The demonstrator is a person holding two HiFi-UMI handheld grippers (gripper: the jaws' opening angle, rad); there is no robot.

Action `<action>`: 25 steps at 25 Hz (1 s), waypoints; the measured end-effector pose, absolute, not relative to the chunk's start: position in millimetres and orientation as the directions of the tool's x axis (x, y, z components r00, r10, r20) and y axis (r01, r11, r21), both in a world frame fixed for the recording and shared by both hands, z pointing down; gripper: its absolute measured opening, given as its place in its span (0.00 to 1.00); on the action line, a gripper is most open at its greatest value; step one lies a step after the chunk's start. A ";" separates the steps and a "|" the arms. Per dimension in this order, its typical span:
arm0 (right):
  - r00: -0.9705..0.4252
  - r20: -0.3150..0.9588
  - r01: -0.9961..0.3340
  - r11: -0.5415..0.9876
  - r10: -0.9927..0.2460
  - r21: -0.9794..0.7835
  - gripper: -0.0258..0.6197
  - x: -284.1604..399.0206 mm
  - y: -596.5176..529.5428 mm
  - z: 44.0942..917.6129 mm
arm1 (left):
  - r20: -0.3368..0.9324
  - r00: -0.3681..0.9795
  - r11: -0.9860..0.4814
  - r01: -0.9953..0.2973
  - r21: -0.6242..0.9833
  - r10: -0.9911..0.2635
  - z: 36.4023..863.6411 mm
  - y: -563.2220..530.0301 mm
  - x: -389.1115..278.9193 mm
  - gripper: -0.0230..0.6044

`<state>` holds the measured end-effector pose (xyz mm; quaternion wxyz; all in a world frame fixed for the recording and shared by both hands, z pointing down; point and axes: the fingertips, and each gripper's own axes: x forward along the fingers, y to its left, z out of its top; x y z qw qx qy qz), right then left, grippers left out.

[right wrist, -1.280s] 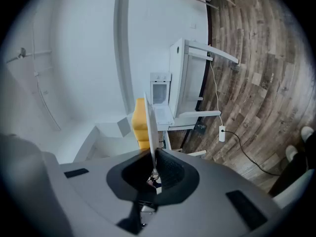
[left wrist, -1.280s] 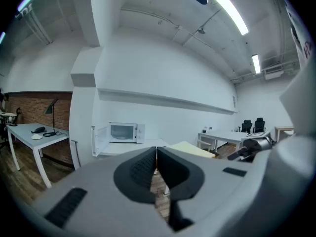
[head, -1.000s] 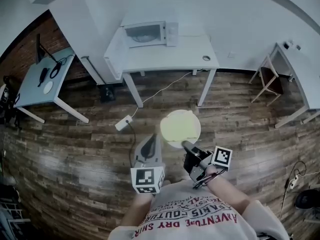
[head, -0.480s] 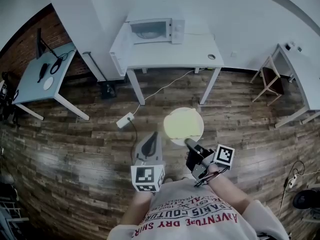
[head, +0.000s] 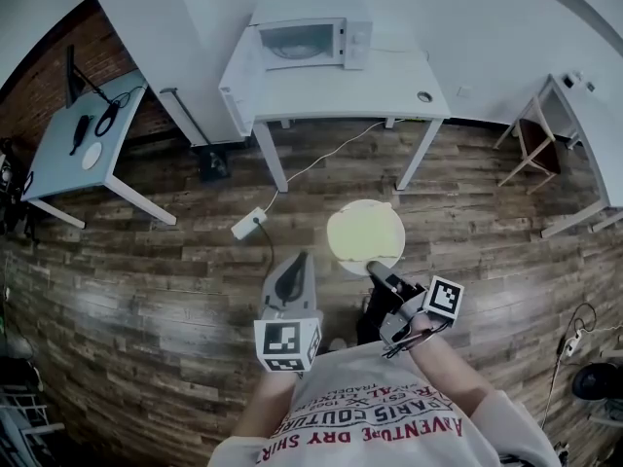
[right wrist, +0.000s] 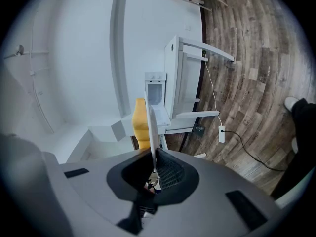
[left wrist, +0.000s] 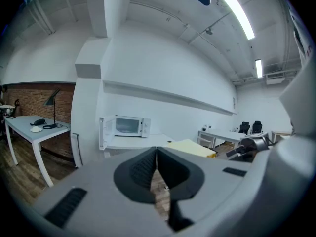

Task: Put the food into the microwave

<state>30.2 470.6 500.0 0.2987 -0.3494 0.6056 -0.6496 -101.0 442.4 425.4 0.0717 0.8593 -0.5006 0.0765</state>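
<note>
A white plate (head: 365, 233) with pale yellow food on it hangs over the wooden floor, and my right gripper (head: 373, 269) is shut on its near rim. The right gripper view is rolled on its side, so the plate (right wrist: 152, 125) shows edge-on between the jaws with the yellow food (right wrist: 140, 125) beside it. My left gripper (head: 300, 258) is shut and holds nothing, left of the plate. The microwave (head: 310, 42) stands on a white table (head: 341, 100) ahead. Its door (left wrist: 102, 132) stands open in the left gripper view, left of the microwave (left wrist: 128, 126).
A cable and a power strip (head: 246, 224) lie on the floor in front of the table. A grey desk (head: 73, 149) with a lamp stands at the left. A wooden chair (head: 526, 149) and another white table (head: 584, 125) are at the right.
Both grippers and the plate have moved forward toward the white table; the table and microwave now look closer and larger. The grip on the plate is unchanged.
</note>
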 end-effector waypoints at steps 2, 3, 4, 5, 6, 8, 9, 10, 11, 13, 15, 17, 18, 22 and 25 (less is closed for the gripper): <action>-0.583 0.111 -0.045 -0.104 -0.805 -0.994 0.08 32.6 460.5 505.5 | 0.213 0.483 -0.484 -0.874 0.053 -0.849 431.5 432.8 -99.1 0.05; -0.585 0.117 -0.049 -0.110 -0.802 -0.993 0.08 34.8 453.8 507.7 | 0.217 0.479 -0.480 -0.876 0.056 -0.850 433.9 426.5 -97.8 0.05; -0.586 0.119 -0.048 -0.112 -0.801 -0.993 0.08 37.3 446.1 509.3 | 0.218 0.474 -0.474 -0.879 0.056 -0.853 435.5 419.3 -96.6 0.05; -0.589 0.116 -0.043 -0.111 -0.800 -0.993 0.08 39.8 437.6 510.0 | 0.218 0.468 -0.468 -0.882 0.054 -0.857 436.3 411.7 -95.3 0.05; -0.592 0.110 -0.037 -0.109 -0.798 -0.993 0.08 42.5 428.3 510.2 | 0.217 0.460 -0.460 -0.886 0.051 -0.861 436.5 403.5 -93.6 0.05; -0.605 0.100 -0.032 -0.101 -0.790 -0.994 0.08 49.8 407.2 509.3 | 0.215 0.445 -0.446 -0.894 0.045 -0.870 436.5 384.9 -87.3 0.05; -0.612 0.097 -0.033 -0.097 -0.785 -0.995 0.08 54.2 395.5 508.5 | 0.214 0.438 -0.440 -0.897 0.043 -0.873 436.2 374.5 -82.8 0.05; -0.619 0.096 -0.034 -0.095 -0.780 -0.995 0.08 59.0 382.8 507.7 | 0.214 0.432 -0.434 -0.900 0.040 -0.876 435.8 363.4 -77.9 0.05; -0.624 0.097 -0.036 -0.095 -0.775 -0.995 0.08 64.4 369.4 506.9 | 0.213 0.426 -0.428 -0.903 0.039 -0.879 435.3 351.7 -72.7 0.05; -0.631 0.101 -0.044 -0.094 -0.769 -0.995 0.08 76.9 341.3 503.4 | 0.214 0.414 -0.416 -0.909 0.040 -0.885 434.2 327.2 -61.3 0.05; -0.633 0.111 -0.071 -0.086 -0.766 -0.994 0.08 92.7 315.0 497.6 | 0.221 0.404 -0.404 -0.914 0.047 -0.888 433.3 302.7 -48.3 0.05; -0.635 0.123 -0.104 -0.073 -0.762 -0.992 0.08 111.9 289.9 493.1 | 0.223 0.393 -0.391 -0.919 0.053 -0.892 431.4 277.2 -33.1 0.05; -0.637 0.125 -0.115 -0.067 -0.761 -0.991 0.08 122.4 277.1 491.8 | 0.221 0.389 -0.387 -0.921 0.055 -0.894 430.3 264.3 -24.0 0.05; -0.641 0.134 -0.151 -0.047 -0.755 -0.987 0.08 162.7 232.8 490.8 | 0.216 0.386 -0.383 -0.922 0.057 -0.897 427.2 222.1 13.7 0.05; -0.638 0.136 -0.149 -0.052 -0.758 -0.988 0.08 185.1 208.7 491.8 | 0.219 0.388 -0.385 -0.921 0.056 -0.895 426.0 200.0 33.8 0.05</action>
